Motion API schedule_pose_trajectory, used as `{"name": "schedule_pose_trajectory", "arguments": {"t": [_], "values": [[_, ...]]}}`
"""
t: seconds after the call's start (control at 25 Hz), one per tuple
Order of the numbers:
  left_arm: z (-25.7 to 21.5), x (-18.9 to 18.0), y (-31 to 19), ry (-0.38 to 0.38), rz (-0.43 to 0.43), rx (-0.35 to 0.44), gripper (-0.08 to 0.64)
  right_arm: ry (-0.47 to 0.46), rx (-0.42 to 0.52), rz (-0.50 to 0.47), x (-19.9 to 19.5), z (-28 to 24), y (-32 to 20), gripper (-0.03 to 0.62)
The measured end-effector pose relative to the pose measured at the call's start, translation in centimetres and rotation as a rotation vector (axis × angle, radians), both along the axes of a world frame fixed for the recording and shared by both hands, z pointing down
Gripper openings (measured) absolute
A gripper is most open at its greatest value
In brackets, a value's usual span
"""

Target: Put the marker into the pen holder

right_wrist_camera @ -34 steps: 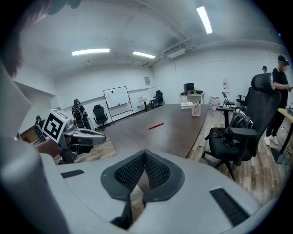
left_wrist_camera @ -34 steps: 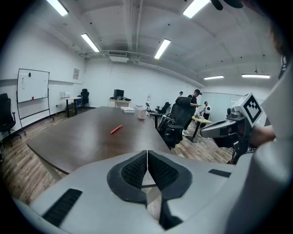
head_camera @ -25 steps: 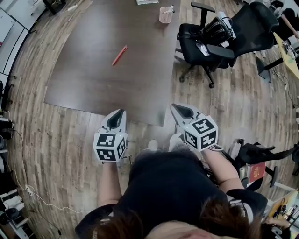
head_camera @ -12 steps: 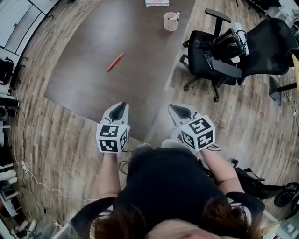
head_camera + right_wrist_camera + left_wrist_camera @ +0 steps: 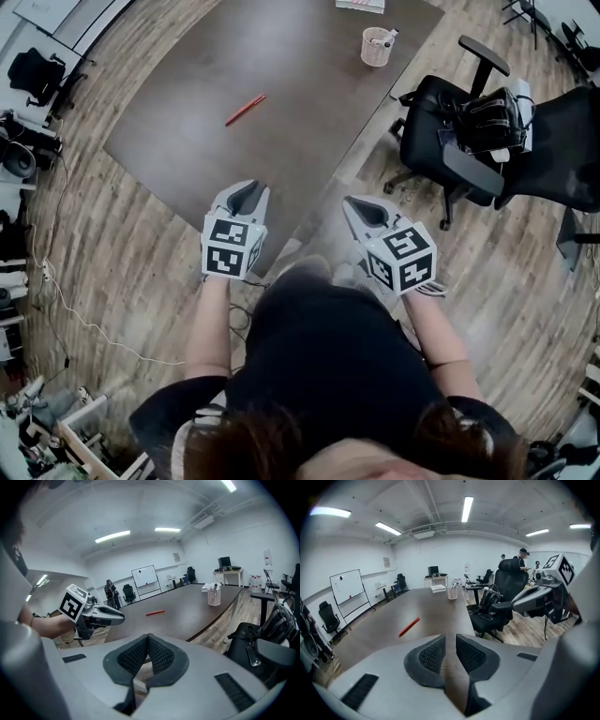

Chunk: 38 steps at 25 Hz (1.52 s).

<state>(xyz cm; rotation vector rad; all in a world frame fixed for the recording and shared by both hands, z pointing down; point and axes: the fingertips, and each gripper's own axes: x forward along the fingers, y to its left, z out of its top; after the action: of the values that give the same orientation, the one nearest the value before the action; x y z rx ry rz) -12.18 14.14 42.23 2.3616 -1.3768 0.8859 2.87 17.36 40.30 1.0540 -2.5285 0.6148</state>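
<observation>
While the person is standing at the near edge of the dark table (image 5: pixel 309 112), the red marker (image 5: pixel 245 109) is lying flat on it, well apart from the mesh pen holder (image 5: pixel 377 46) at the far end. The left gripper (image 5: pixel 248 190) is hovering with its jaws slightly parted and empty; the right gripper (image 5: pixel 361 208) is keeping its jaws pressed together on nothing.

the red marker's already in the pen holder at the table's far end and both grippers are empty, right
No: the red marker lies on the table, apart from the pen holder, per the head view. Left gripper and right gripper are empty.
</observation>
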Motion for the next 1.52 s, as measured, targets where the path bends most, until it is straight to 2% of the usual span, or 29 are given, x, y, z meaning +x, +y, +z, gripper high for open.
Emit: {"name": "schedule_pose_trajectory", "arguments": {"t": [0.32, 0.44, 0.68, 0.88, 1.12, 1.28, 1.52], "values": [[0.6, -2.1, -4.9, -0.101, -0.034, -0.006, 0.106, -0.007, -0.052, -0.085, -0.6, 1.8, -3.3, 0.018], [1.5, -3.3, -7.6, -0.154, -0.027, -0.015, 0.12, 0.007, -0.065, -0.121, -1.4, 2.5, -5.9, 0.018], [2.5, -5.6, -13.5, -0.209, -0.039, -0.017, 0.12, 0.062, -0.07, -0.198, -3.5, 2.8, -12.4, 0.018], [4.4, -7.4, -16.4, -0.229, -0.053, -0.077, 0.12, 0.098, -0.107, -0.299, -6.5, 3.9, -15.6, 0.018], [7.0, -9.6, -20.9, -0.285, -0.011, -0.118, 0.127, 0.143, -0.145, -0.399, -10.1, 5.6, -18.7, 0.018], [8.0, -10.0, -23.8, -0.262, 0.021, -0.135, 0.127, 0.17, -0.158, -0.451, -12.3, 6.2, -20.1, 0.018], [10.7, -9.3, -26.6, -0.263, 0.118, -0.206, 0.127, 0.202, -0.175, -0.491, -13.5, 7.5, -21.5, 0.018]]}}
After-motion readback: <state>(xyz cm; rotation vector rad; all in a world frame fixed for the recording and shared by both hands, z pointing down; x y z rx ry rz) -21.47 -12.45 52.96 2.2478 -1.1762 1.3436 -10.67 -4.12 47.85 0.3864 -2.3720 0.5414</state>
